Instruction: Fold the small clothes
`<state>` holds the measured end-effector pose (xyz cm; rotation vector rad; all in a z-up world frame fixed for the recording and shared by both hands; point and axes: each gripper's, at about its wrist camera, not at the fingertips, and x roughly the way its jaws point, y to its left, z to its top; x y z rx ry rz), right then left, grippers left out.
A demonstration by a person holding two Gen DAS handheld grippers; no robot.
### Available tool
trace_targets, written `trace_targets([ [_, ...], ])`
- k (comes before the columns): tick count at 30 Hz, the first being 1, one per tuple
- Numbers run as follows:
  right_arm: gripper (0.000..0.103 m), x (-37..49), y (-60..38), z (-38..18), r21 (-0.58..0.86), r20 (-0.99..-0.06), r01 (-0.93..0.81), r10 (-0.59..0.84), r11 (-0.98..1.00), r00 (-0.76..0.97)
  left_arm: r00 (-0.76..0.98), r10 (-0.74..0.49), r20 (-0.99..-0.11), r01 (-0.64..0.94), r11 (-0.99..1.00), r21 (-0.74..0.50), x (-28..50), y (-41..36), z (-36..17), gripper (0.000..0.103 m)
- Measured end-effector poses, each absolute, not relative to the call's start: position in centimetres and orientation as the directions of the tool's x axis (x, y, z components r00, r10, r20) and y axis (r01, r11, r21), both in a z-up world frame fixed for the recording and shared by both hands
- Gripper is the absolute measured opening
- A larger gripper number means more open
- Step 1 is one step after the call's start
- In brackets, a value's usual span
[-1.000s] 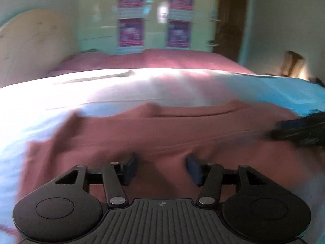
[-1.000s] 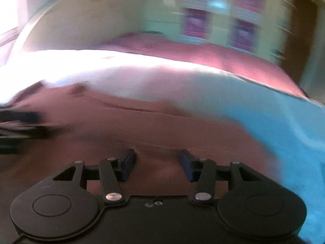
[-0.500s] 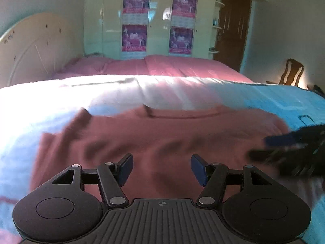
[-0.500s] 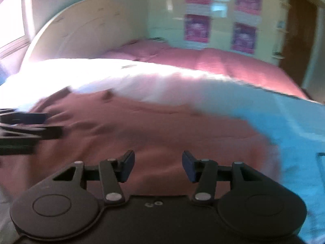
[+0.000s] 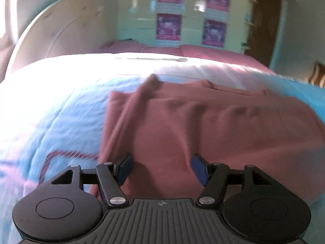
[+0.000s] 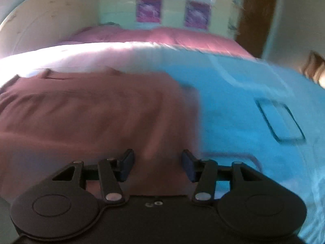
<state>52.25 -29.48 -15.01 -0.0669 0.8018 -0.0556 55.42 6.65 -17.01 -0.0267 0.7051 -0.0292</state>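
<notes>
Garment (image 5: pixel 203 126) lies spread on bed cover (image 5: pixel 61 111). Left gripper (image 5: pixel 161 169) over its left edge, right gripper (image 6: pixel 157 166) over its right edge. Headboard (image 5: pixel 61 34) behind left; posters (image 5: pixel 168 27) on wall behind; door (image 5: pixel 262 24) far right.

Strong light pours in from the left, blowing out the far bedspread (image 5: pixel 67 75) to near white in both views. Motion blur smears the right wrist view hardest; the reddish garment (image 6: pixel 91 111) loses its edge there, perhaps its right hem. Posters (image 5: pixel 168 27) are soft. Fisheye bends the headboard (image 5: pixel 61 34), corners go dark.
</notes>
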Motion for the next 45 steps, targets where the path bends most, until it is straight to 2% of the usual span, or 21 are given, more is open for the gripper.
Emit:
trace_targets([
  [2,0.044,51.7,-29.3,-14.4,-0.074,-0.701,0.035,-0.077,0.997,0.709,0.772,-0.025,-0.635,0.029,1.0,-0.005,55.0,4.9,-16.4,0.064],
  [6,0.045,49.7,-24.4,-12.9,-0.044,-0.636,-0.075,0.03,0.996,0.771,0.789,-0.135,-0.6,0.164,0.986,-0.006,53.8,-1.1,-15.8,0.064],
  [10,0.045,49.6,-19.4,-14.5,-0.057,-0.662,-0.171,0.091,0.984,0.744,0.761,-0.161,-0.629,0.214,0.977,0.008,54.0,-4.9,-16.6,0.065],
  [13,0.046,49.1,-18.4,-16.3,-0.111,-0.725,-0.181,0.044,0.977,0.688,0.732,-0.122,-0.671,0.225,0.972,0.068,52.5,-5.7,-17.3,0.065],
  [16,0.048,46.7,-18.3,-16.9,-0.165,-0.708,-0.196,0.023,0.967,0.706,0.732,-0.143,-0.667,0.228,0.973,0.042,49.8,-4.5,-17.9,0.067],
  [22,0.046,46.7,-19.1,-15.1,-0.091,-0.686,-0.157,0.052,0.983,0.726,0.76,-0.122,-0.638,0.169,0.986,0.013,49.1,-1.9,-16.9,0.067],
  [26,0.045,46.2,-22.4,-15.1,-0.127,-0.702,-0.087,-0.028,0.988,0.711,0.768,-0.027,-0.64,0.071,0.997,0.043,49.4,3.2,-16.9,0.067],
  [30,0.046,45.4,-28.4,-15.2,-0.131,-0.715,0.061,-0.137,0.989,0.686,0.757,0.024,-0.653,0.009,0.999,0.047,48.4,8.0,-17.1,0.067],
  [31,0.043,45.3,-29.5,-15.3,-0.118,-0.725,0.077,-0.139,0.99,0.675,0.757,0.029,-0.653,0.004,0.999,0.05,48.2,8.4,-16.9,0.067],
  [33,0.025,45.2,-30.2,-14.8,-0.075,-0.731,0.071,-0.103,0.995,0.675,0.769,0.029,-0.638,-0.004,0.999,0.041,48.4,8.4,-16.6,0.067],
  [34,0.011,45.3,-30.0,-14.3,-0.079,-0.722,0.075,-0.108,0.994,0.683,0.778,0.022,-0.627,-0.005,1.0,0.029,48.4,8.3,-16.4,0.067],
  [37,0.011,45.2,-29.1,-12.9,-0.06,-0.675,0.069,-0.091,0.996,0.732,0.756,0.035,-0.654,-0.004,0.999,0.048,49.2,7.7,-17.1,0.067],
  [40,0.008,46.6,-29.7,-15.1,-0.092,-0.757,0.075,-0.119,0.993,0.642,0.745,0.044,-0.666,0.002,0.998,0.068,49.3,7.5,-17.3,0.067],
  [42,0.009,46.3,-29.6,-14.9,-0.107,-0.748,0.059,-0.119,0.993,0.653,0.744,0.043,-0.666,0.003,0.998,0.068,49.2,7.5,-16.9,0.067],
  [45,0.017,45.0,-29.5,-13.1,-0.07,-0.682,0.074,-0.102,0.995,0.724,0.742,0.036,-0.67,0.002,0.998,0.056,49.0,7.8,-17.2,0.067],
])
